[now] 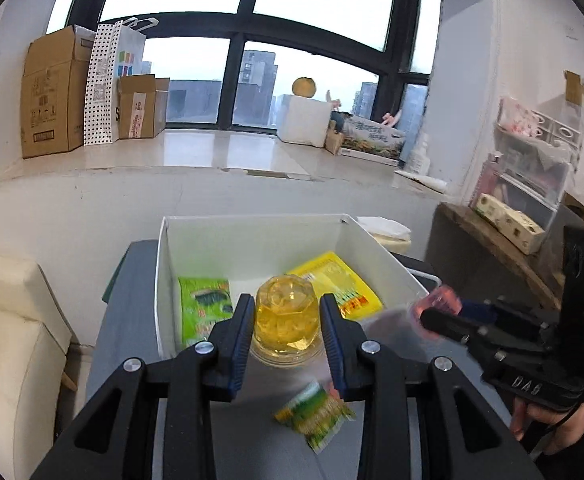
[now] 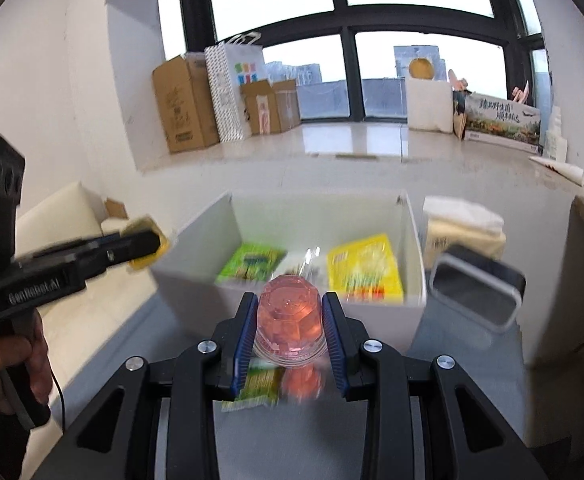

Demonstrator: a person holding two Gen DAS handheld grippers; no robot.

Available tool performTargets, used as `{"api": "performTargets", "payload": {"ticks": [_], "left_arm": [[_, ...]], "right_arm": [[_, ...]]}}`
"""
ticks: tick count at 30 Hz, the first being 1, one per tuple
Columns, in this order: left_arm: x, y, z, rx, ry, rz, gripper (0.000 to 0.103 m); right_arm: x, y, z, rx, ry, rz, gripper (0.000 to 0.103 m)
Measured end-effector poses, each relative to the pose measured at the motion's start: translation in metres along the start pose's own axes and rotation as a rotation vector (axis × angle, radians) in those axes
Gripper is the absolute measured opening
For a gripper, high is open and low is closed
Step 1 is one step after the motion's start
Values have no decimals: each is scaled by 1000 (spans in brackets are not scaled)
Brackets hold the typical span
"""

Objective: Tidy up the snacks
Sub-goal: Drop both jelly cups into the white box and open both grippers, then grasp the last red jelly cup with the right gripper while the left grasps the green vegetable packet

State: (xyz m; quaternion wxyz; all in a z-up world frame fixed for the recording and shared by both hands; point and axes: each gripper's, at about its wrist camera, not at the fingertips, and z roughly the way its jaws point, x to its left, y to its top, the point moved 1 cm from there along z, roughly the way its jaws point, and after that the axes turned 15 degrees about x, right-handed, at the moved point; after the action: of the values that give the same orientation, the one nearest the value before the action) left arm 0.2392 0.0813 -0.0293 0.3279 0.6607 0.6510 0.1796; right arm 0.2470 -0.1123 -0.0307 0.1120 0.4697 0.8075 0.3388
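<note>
The left gripper (image 1: 286,322) has its fingers closed on a yellow jelly cup (image 1: 286,316), the right gripper (image 2: 290,318) on a pink jelly cup (image 2: 290,320), both gripped across their sides. They look light, slick and easily crushed. Both hang near the white bin (image 1: 164,280), above a green packet (image 1: 316,416) on the worktop (image 1: 132,328).

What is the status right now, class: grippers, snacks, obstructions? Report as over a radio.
Left gripper shut on yellow jelly cup. Right gripper shut on pink jelly cup. White bin ahead, open. Green packet loose on table.
</note>
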Motion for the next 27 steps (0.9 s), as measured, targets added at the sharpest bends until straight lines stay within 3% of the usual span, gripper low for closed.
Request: {"api": "performTargets", "payload": {"ticks": [4, 10, 12, 13, 14, 15, 18, 27], "left_arm": [[11, 23, 39, 72, 26, 2, 37], [25, 29, 75, 139, 86, -10, 38], [29, 29, 78, 149, 110, -26, 59], [31, 29, 78, 160, 105, -43, 94], [32, 29, 75, 148, 94, -55, 103], [34, 28, 71, 128, 90, -54, 103], [32, 26, 67, 134, 78, -35, 103], [18, 18, 35, 85, 70, -21, 103]], "right_arm": [[-10, 32, 16, -21, -12, 15, 36], [-24, 56, 56, 44, -42, 40, 36], [-27, 58, 62, 58, -62, 45, 40], [-29, 58, 63, 65, -62, 46, 50], [-30, 58, 65, 76, -62, 52, 83], [-32, 58, 65, 77, -67, 64, 103], [-35, 55, 55, 16, -75, 84, 103], [-25, 36, 35, 23, -91, 72, 103]]}}
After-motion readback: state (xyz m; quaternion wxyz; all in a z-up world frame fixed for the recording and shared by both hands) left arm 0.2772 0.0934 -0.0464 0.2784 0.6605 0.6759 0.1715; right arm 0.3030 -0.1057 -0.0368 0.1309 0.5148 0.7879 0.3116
